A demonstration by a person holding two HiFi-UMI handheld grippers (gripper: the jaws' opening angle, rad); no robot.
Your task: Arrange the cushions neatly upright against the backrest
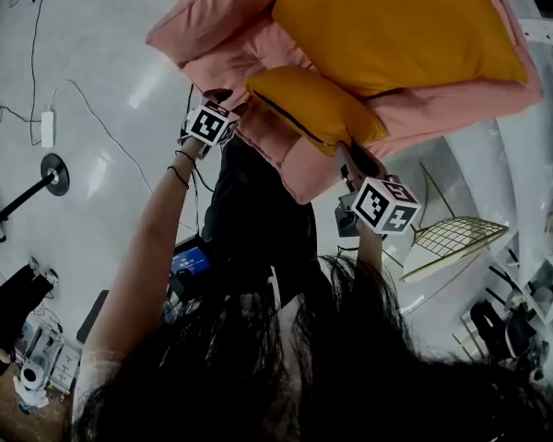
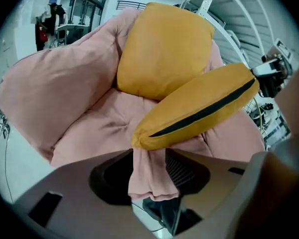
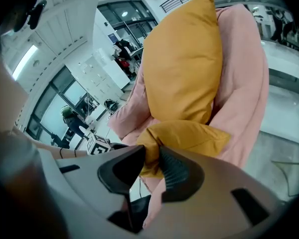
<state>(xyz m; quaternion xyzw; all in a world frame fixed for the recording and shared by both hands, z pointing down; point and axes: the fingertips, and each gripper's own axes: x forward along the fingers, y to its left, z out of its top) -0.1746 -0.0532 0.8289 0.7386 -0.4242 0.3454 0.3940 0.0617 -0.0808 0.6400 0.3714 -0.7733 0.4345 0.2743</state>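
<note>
Yellow front cushion (image 3: 189,136) judged soft, light; right gripper (image 3: 152,156) pinches its corner, left gripper (image 2: 148,158) clamps pink armchair's (image 2: 89,118) seat edge.

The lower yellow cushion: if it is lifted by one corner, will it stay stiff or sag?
Probably it sags: the lower yellow cushion bunches where the right hand-held gripper pinches its corner. Likely light, since it looks puffy.

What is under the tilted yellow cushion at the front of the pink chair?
The pink chair's seat lies under the tilted cushion. Whether the cushion touches the seat cannot be told, and the part of the seat directly beneath it is covered.
</note>
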